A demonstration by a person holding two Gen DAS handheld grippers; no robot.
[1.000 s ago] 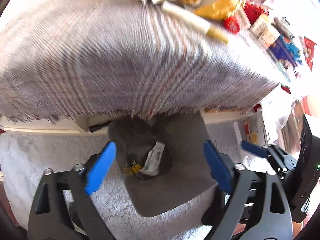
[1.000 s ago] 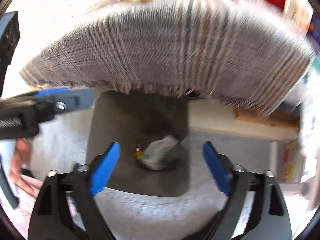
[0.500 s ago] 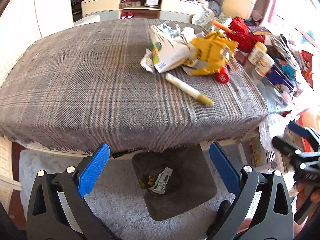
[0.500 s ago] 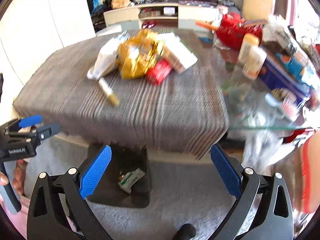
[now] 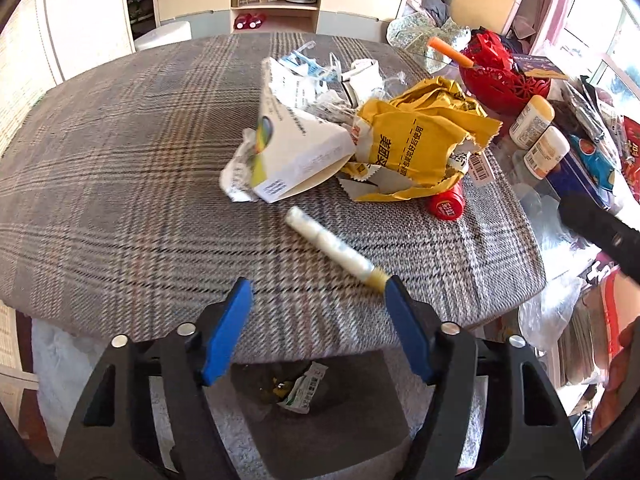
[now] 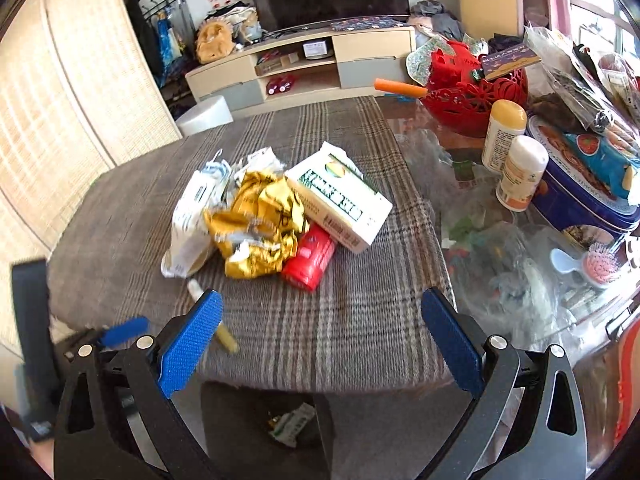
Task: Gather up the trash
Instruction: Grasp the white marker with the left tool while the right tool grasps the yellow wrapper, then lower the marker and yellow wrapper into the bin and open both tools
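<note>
Over the near edge of the plaid tablecloth (image 5: 120, 184), seen from the left wrist, my left gripper (image 5: 316, 320) hovers with its blue pads spread wide and nothing between them. I take the white tube with the yellow tip (image 5: 338, 248) as my landmark: it lies alone on the cloth, slanting toward the gripper, its yellow end just beside the right-hand pad. Beyond the tube sits the trash heap: a torn white carton (image 5: 296, 152), a crumpled yellow bag (image 5: 420, 148) touching it, and a red packet (image 5: 446, 204) tucked under the bag. Below the table edge, nearer me than the tube, the dark bin (image 5: 340, 412) holds a small wrapper. My worry is that the tube is round and close to the edge, so a pad nudging it could roll it to the floor beside the bin rather than into it.

From the right wrist, my right gripper (image 6: 320, 336) is also spread apart and empty. The tube (image 6: 212, 316) is partly hidden behind the left-hand pad and blurred, so I cannot be sure how it lies there. Past it the yellow bag (image 6: 256, 228), the red packet (image 6: 308, 260) and a green-and-white box (image 6: 340, 204) crowd together. Grabbing the slack foil bag could drag its neighbours along. Glass to the right of the cloth carries bottles (image 6: 520, 172) I must not sweep.
</note>
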